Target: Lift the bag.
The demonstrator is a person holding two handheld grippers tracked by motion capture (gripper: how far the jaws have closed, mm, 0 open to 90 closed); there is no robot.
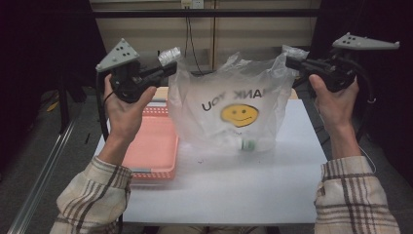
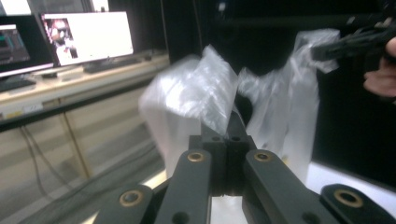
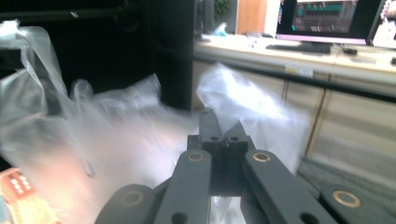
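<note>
The plastic bag (image 1: pixel 234 105) is held up by its handles, one clamped in each tool: left tool (image 1: pixel 170 66), right tool (image 1: pixel 290 61). The thin film could slip or tear if pulled apart harder. Something small, possibly a bottle (image 1: pixel 248 144), might then drop onto the tabletop (image 1: pixel 219 190).

Clear bag (image 1: pixel 229 97) with yellow smiley, pink basket (image 1: pixel 153 146), white table (image 1: pixel 219 190), plaid sleeves (image 1: pixel 92 195).

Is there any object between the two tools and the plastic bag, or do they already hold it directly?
Nothing visible stands between them. The left tool is shut on one handle of the plastic bag, and the right tool is shut on the other handle. The bag hangs between them above the white table, beside the orange basket.
</note>
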